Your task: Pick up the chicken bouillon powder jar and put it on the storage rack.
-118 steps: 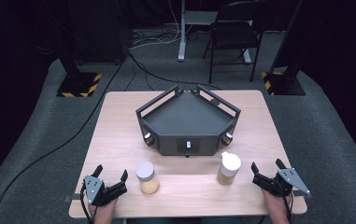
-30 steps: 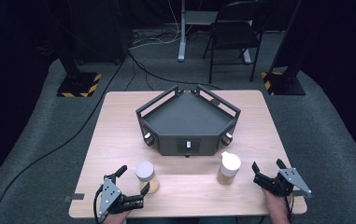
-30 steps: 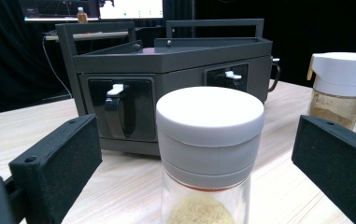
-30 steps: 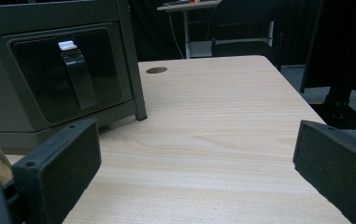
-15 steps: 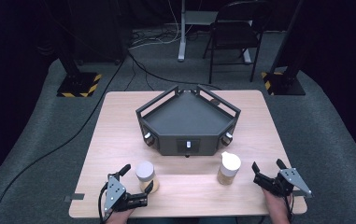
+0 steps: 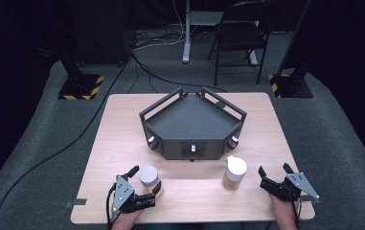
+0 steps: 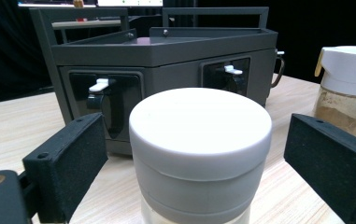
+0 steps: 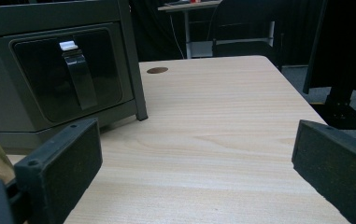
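Your left gripper (image 6: 143,186) has been closing around the round, smooth white-lidded jar (image 6: 150,180), lower left; its matte pads aren't touching yet. Your right gripper (image 6: 276,173) gapes wide over bare woodgrain table (image 6: 122,124), lower right.

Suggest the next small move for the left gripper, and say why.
Probably finish closing on the grey-lidded jar: the left gripper has it between its jaws, which have just been closing, yet a gap shows beside each pad, so nothing is gripped yet.

White-lidded jar (image 7: 199,154) between closing hand-held gripper (image 7: 199,172) jaws, pads not touching; dark tray (image 7: 161,56) behind.
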Action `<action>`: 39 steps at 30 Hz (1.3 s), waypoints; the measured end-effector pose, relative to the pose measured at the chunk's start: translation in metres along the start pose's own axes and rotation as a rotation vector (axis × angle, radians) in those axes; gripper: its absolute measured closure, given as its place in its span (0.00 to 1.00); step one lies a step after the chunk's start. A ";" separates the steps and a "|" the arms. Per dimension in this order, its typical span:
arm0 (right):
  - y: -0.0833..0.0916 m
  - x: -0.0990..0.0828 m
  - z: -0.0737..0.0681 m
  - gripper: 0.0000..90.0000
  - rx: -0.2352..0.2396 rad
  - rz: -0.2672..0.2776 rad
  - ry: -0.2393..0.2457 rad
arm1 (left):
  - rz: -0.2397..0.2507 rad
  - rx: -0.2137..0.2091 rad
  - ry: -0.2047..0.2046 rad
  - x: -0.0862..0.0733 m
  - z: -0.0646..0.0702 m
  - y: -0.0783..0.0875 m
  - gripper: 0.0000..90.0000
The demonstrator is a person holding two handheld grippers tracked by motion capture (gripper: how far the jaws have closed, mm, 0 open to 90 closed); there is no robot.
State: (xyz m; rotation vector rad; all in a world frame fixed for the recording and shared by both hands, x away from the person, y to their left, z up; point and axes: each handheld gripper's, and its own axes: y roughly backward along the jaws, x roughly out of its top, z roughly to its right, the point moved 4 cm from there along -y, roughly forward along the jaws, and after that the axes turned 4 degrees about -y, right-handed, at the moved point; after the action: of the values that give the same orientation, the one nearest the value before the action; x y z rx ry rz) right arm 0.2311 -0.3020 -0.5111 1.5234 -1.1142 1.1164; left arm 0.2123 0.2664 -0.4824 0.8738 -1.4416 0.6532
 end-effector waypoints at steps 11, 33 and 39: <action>0.000 0.000 0.000 0.01 -0.001 0.001 -0.001 | -0.042 0.012 -0.015 0.001 0.003 -0.002 0.36; 0.000 0.000 0.000 0.01 0.001 0.002 0.002 | -0.060 0.027 -0.013 0.026 0.009 -0.003 0.37; 0.000 0.000 0.001 0.01 0.002 0.002 -0.005 | -0.073 -0.002 -0.049 0.046 0.013 -0.012 0.37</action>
State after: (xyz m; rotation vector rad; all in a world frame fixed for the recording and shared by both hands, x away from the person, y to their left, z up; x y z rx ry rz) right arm 0.2311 -0.3027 -0.5114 1.5275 -1.1183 1.1155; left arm 0.2170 0.2432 -0.4395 0.9424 -1.4470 0.5791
